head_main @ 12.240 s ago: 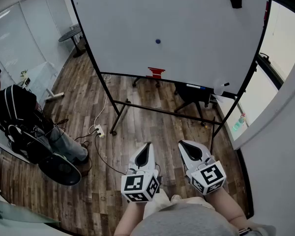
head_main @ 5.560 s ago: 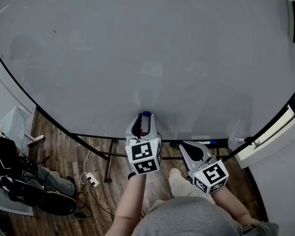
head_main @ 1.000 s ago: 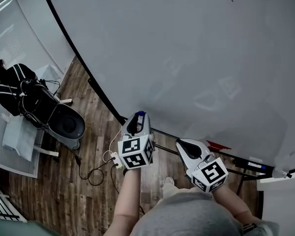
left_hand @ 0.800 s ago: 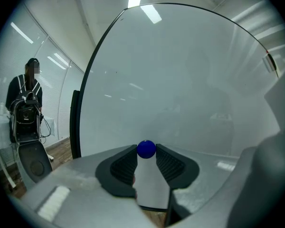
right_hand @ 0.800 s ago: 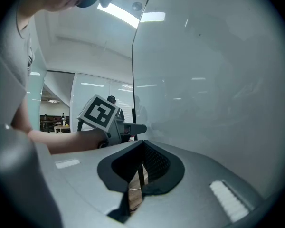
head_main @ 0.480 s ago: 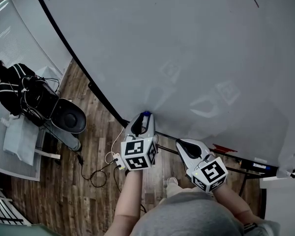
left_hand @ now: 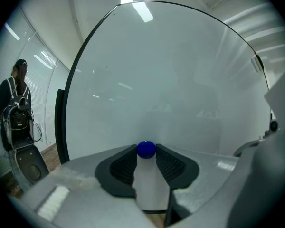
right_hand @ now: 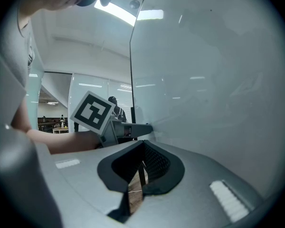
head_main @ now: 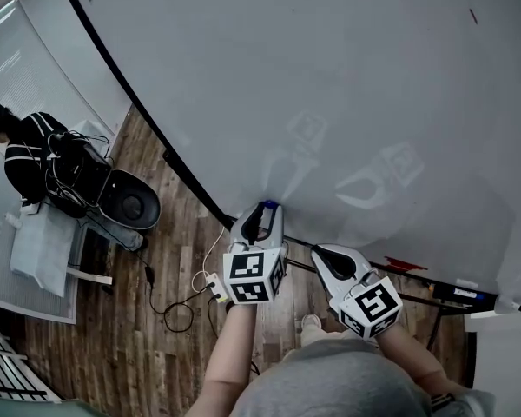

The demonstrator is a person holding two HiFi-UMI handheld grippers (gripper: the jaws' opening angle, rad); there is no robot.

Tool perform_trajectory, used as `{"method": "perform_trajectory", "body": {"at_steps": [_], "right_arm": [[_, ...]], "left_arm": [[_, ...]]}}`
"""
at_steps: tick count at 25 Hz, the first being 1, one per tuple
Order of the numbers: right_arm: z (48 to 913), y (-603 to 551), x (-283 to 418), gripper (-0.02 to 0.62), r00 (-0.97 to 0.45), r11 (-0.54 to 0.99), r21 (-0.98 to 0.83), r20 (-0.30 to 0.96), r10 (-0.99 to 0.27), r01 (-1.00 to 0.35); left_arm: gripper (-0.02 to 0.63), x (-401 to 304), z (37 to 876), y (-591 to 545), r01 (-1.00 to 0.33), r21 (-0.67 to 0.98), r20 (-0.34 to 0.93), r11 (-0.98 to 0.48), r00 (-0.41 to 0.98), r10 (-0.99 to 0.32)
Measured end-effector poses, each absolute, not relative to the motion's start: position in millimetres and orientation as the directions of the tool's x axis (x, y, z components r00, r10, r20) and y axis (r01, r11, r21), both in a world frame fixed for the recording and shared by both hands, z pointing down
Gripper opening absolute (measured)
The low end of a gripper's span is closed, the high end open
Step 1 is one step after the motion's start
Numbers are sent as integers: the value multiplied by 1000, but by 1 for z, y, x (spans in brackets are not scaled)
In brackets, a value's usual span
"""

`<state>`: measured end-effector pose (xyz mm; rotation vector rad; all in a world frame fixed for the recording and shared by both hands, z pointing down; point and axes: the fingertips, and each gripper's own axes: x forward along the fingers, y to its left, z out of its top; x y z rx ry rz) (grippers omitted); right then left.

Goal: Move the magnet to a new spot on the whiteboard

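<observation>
The small blue magnet [head_main: 268, 205] is pinched at the tip of my left gripper [head_main: 267, 209], which is shut on it. The gripper points at the lower part of the big whiteboard [head_main: 330, 76]. In the left gripper view the magnet [left_hand: 146, 149] sits between the dark pads [left_hand: 168, 163], with the white board surface [left_hand: 171, 80] just ahead; I cannot tell whether it touches. My right gripper [head_main: 320, 253] hangs lower and to the right, shut on nothing [right_hand: 143, 148]. It looks along the board [right_hand: 218, 80] toward the left gripper's marker cube [right_hand: 92, 112].
A person in dark clothes [head_main: 22, 150] sits at the far left beside a round black chair [head_main: 132, 205]. A power strip with cables [head_main: 210, 287] lies on the wooden floor. The board's black frame [head_main: 148, 120] runs diagonally; a red thing [head_main: 405, 266] and markers [head_main: 467, 294] sit at its lower right.
My left gripper has carried the magnet a little rightward and in toward the board's lower part. The right gripper has stayed where it was.
</observation>
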<state>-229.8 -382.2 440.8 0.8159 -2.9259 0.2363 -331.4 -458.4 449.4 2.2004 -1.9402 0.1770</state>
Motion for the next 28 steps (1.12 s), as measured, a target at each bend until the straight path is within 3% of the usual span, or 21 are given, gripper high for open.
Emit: {"method": "perform_trajectory", "body": {"at_steps": [17, 28], "right_arm": [[430, -372, -215, -2, -809, 801, -124, 136, -572, -586], [423, -328, -208, -2, -738, 731, -103, 122, -664, -675]], "left_arm": [[132, -334, 438, -451, -989, 103, 218, -107, 127, -968], [132, -331, 436, -390, -977, 126, 222, -173, 198, -955]]}}
